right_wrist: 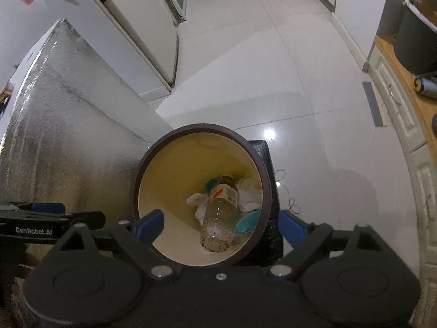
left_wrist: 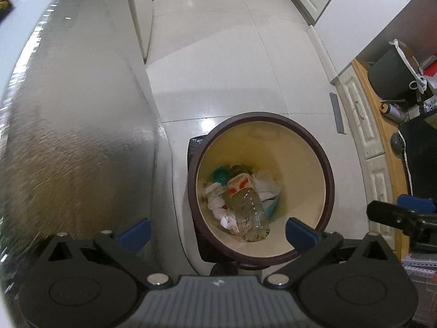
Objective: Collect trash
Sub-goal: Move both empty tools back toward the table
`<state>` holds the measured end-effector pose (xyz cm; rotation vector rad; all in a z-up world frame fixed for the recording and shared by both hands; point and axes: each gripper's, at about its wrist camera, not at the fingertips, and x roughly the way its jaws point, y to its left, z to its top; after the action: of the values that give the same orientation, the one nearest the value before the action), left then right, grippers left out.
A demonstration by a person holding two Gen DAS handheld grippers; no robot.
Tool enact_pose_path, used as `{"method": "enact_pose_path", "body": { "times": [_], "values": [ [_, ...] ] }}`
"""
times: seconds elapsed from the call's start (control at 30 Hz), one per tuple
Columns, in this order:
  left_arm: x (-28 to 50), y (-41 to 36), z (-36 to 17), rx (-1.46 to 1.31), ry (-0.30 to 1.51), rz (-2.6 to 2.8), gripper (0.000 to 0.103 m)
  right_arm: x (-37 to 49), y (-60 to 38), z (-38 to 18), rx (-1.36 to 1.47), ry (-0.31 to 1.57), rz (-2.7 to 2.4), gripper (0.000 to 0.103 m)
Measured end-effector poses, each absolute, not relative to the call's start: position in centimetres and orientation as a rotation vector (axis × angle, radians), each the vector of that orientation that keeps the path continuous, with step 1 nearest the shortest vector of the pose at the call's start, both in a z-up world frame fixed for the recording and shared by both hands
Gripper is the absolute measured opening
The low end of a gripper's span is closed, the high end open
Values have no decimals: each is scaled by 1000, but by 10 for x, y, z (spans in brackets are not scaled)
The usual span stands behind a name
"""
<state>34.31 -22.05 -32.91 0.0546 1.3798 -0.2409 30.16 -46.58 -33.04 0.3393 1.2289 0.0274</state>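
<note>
Trash lies at the bottom of the round bin [left_wrist: 260, 188], which stands on the white tiled floor [left_wrist: 218, 54]; I will place everything against that bin. Just to its left rises a tall box [left_wrist: 76, 125] wrapped in silvery foil, its side almost touching the dark rim. My left tongs [left_wrist: 218, 231] hang above the bin's near edge, released and spread wide with nothing between the blue pads. Inside the bin I see a clear plastic bottle [left_wrist: 250, 216] lying on its side with its base toward me and a red-and-white label at the far end, crumpled white paper [left_wrist: 266, 184] around it, and a teal lid [left_wrist: 220, 175] beyond it. From my right wrist view the right tongs [right_wrist: 220, 225] also hover over the bin's near rim, released and empty. A black object [right_wrist: 263, 150] sits just behind the bin on its right. Farther right, well apart from the bin, a cream cabinet carries a wooden surface [left_wrist: 382, 125] with a dark bag [left_wrist: 390, 73] on it.
</note>
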Motion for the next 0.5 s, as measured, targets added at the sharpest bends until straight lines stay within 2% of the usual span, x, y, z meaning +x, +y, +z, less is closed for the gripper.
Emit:
{"method": "enact_pose_path", "body": {
  "times": [0.03, 0.07, 0.5],
  "values": [
    [340, -219, -325, 52, 1375, -243, 103, 299, -465, -326, 327, 1225, 26, 101],
    [337, -218, -321, 47, 1371, -249, 103, 298, -464, -322, 317, 1220, 24, 103],
    [304, -213, -259, 46, 1261, -296, 103, 259, -457, -273, 268, 1155, -19, 103]
  ]
}}
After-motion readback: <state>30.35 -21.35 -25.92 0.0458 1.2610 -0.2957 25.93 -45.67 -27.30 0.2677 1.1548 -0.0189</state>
